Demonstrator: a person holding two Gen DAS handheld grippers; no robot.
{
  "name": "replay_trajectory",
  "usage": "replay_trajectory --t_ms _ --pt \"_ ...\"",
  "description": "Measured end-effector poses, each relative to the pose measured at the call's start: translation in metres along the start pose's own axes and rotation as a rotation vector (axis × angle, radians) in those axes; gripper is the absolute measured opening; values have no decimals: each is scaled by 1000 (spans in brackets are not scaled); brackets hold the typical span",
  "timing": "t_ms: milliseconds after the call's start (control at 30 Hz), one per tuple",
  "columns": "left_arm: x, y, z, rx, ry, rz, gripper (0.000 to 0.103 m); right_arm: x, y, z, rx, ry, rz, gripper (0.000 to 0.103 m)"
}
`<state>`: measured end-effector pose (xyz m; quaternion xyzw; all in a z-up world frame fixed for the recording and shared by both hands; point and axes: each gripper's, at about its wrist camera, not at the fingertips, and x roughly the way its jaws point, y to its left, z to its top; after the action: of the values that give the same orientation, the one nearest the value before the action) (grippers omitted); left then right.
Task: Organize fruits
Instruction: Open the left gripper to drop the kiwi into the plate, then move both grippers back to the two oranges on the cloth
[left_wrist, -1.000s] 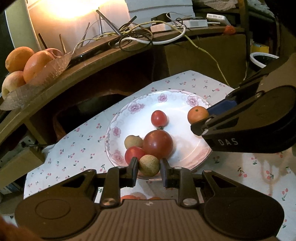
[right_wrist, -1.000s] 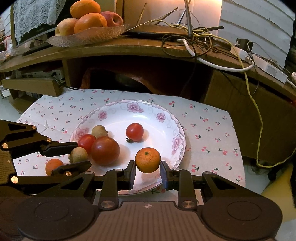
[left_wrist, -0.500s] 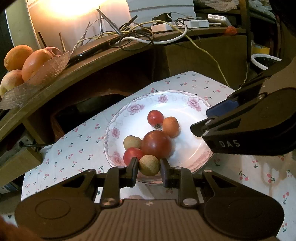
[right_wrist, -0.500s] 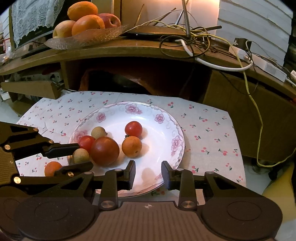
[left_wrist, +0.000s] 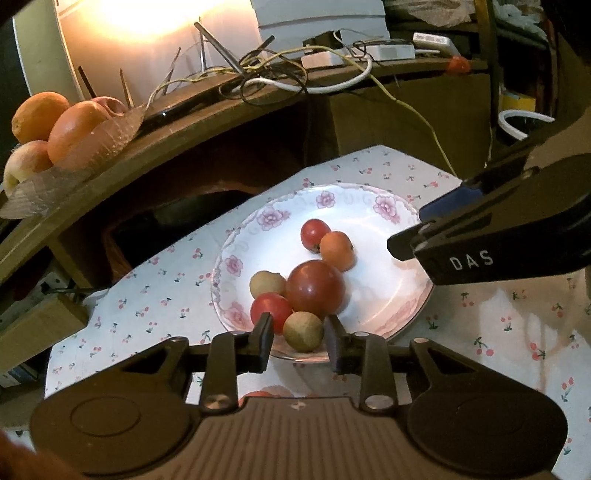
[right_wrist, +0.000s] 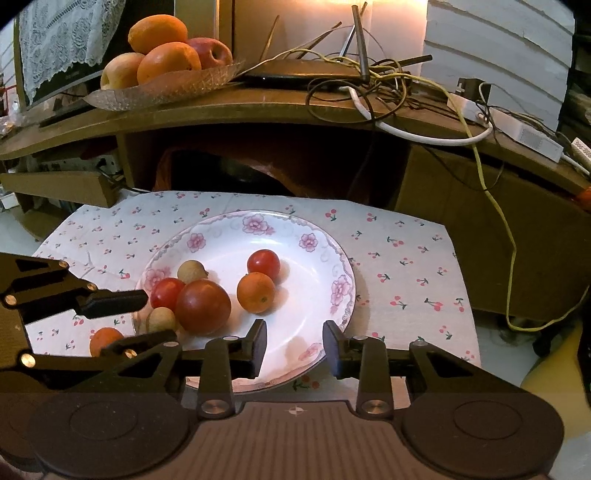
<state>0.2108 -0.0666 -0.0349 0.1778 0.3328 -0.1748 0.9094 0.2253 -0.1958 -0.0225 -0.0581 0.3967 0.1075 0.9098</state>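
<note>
The cherry-print tablecloth (right_wrist: 399, 258) spreads under everything, and on it sits the flowered white plate (right_wrist: 321, 266), where most of the fruit is already gathered. Largest on the plate is the big dark-red tomato (right_wrist: 203, 306) near its centre; at its 3 o'clock lies the small orange (right_wrist: 256, 291), just beside a cherry tomato (right_wrist: 263, 263) at about 1 o'clock from it. A second small red tomato (right_wrist: 167, 292) touches the big one at 10 o'clock, with one tan longan (right_wrist: 191, 270) at 11 o'clock and another longan (right_wrist: 162, 320) at 8 o'clock by the rim. The right gripper (right_wrist: 294, 347) hangs over the plate's near edge, jaws spread and holding nothing. The left gripper (left_wrist: 298, 339) is likewise released, its jaws standing either side of the nearer longan without visibly touching it. I judge the job nearly done: one more orange fruit (right_wrist: 105, 339) lies off the plate on the cloth, at 8 o'clock from it, not yet collected.
</note>
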Motion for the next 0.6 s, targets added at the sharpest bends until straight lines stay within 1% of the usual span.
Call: replay_trajectory --t_ms 300,467,600 --pt "-23 15 -2 -32 -23 31 38 -12 6 -3 -10 -8 31 34" --pt "-38 30 -12 -66 -5 58 38 -21 14 -8 -20 1 86 34" --pt "-49 38 -26 -78 24 79 38 -30 29 -17 -41 14 154 34"
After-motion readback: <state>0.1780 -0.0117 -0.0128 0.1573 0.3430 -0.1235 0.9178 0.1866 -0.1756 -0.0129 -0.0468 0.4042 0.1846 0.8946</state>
